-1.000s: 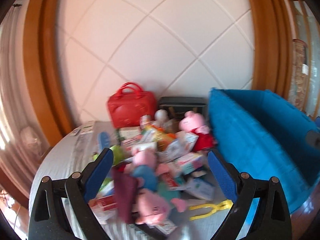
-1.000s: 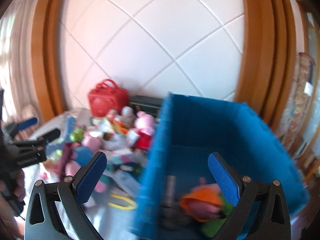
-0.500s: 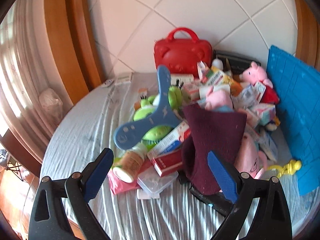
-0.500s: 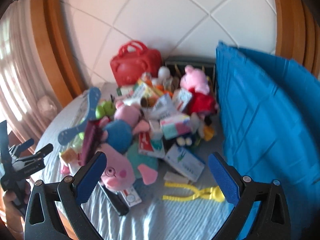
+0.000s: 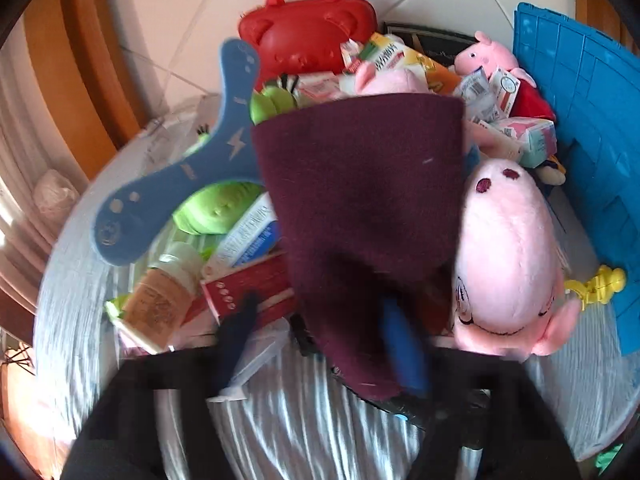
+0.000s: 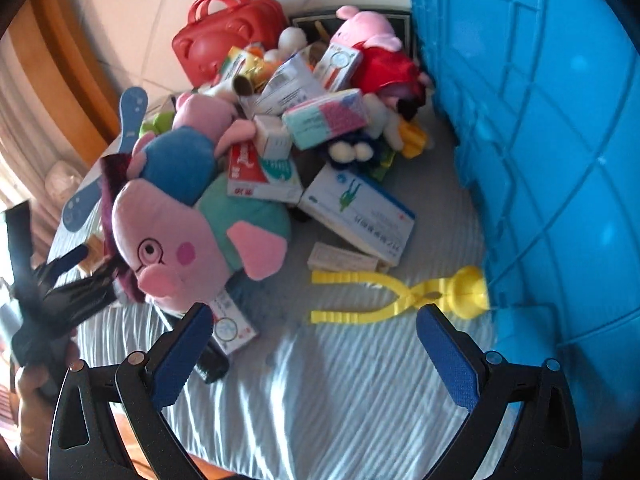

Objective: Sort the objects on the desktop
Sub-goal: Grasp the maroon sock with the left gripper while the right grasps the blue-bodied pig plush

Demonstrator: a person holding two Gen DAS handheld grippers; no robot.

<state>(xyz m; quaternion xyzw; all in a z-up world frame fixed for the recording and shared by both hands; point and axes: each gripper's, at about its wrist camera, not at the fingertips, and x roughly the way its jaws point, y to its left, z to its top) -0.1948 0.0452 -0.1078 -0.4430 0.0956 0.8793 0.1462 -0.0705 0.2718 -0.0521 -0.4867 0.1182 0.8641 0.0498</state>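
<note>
A pile of toys and boxes lies on a striped cloth. My left gripper (image 5: 320, 344) is blurred, its jaws narrowed around the lower end of a dark maroon cloth (image 5: 360, 208) that drapes over the pile; whether they pinch it is unclear. It also shows in the right wrist view (image 6: 92, 276) at the maroon cloth (image 6: 112, 184). My right gripper (image 6: 312, 344) is open and empty above the bare cloth, in front of a yellow plastic tong (image 6: 384, 296). A big pink pig plush (image 6: 176, 240) lies left of it.
A blue crate (image 6: 552, 128) stands at the right, its wall touching the tong's head. A red handbag (image 5: 312, 32), a blue foam boomerang (image 5: 176, 168), a green toy (image 5: 216, 212), a small pig doll in red (image 6: 372, 44) and several medicine boxes (image 6: 356, 212) fill the pile.
My left gripper has dropped onto the pile and its jaws have narrowed around the maroon cloth. My right gripper has moved lower and closer to the yellow tong, still open.
</note>
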